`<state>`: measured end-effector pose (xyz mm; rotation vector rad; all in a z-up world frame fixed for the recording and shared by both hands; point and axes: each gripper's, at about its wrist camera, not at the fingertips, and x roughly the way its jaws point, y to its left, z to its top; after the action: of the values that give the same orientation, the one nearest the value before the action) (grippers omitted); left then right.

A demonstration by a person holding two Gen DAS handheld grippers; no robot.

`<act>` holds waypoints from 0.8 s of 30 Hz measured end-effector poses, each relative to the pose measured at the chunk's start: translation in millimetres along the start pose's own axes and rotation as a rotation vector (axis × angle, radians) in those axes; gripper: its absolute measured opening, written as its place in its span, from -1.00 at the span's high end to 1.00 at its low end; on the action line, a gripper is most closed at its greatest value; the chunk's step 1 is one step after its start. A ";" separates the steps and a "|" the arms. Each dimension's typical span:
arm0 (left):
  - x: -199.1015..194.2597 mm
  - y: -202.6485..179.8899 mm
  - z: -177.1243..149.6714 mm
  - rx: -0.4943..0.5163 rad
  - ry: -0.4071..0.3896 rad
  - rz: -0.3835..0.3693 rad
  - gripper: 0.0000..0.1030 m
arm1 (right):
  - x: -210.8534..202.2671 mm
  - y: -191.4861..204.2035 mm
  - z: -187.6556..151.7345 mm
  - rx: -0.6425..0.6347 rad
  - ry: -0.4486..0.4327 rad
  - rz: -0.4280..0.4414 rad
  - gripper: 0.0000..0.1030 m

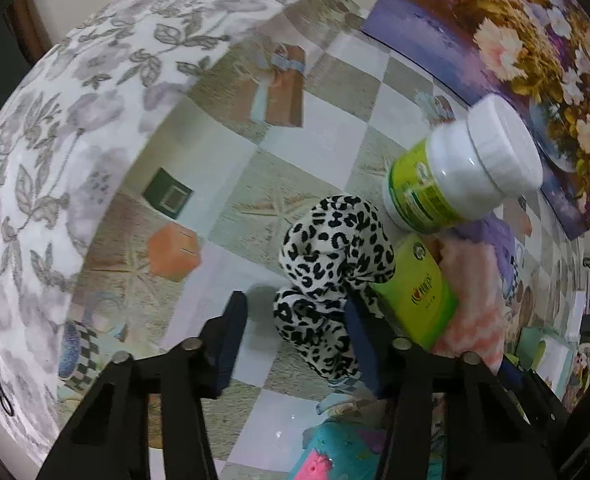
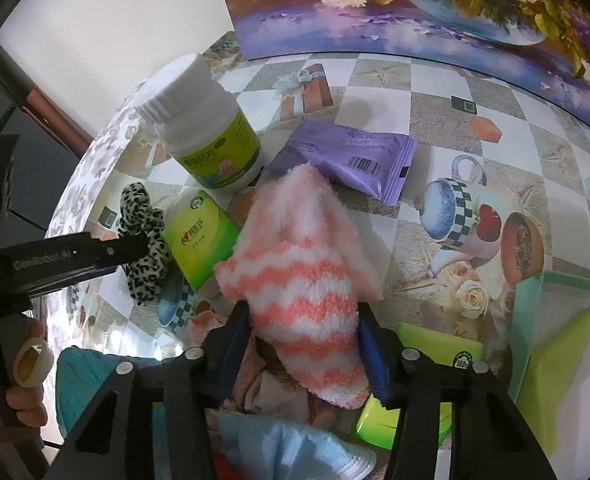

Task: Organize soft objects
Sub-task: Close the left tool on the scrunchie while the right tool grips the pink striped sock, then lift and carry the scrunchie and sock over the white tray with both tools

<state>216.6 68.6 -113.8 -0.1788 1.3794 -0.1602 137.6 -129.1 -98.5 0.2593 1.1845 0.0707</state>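
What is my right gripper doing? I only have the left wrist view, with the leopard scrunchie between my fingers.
Observer: The right gripper has a pink-and-white fuzzy sock between its fingers, apparently gripped.
Operator: What lies beyond that sock?
Observer: A purple packet, barcode up, flat on the table.
Operator: Anything soft under the right gripper?
Observer: Yes, a light blue face mask beneath it, next to a teal knitted item.
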 end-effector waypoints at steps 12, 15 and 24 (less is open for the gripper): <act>-3.1 -11.0 -2.0 0.029 -0.023 -0.014 0.76 | -13.6 0.8 3.4 -0.001 -0.030 0.033 0.58; -9.2 -7.3 -6.4 0.028 -0.038 -0.009 0.77 | -23.9 0.1 5.6 0.002 -0.049 0.044 0.62; -57.9 -6.9 2.4 0.038 -0.142 -0.019 0.78 | -59.3 -0.6 13.7 0.014 -0.124 0.082 0.64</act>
<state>208.3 74.5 -56.4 -0.1680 1.2331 -0.1864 127.8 -143.3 -40.1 0.3203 1.0517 0.1171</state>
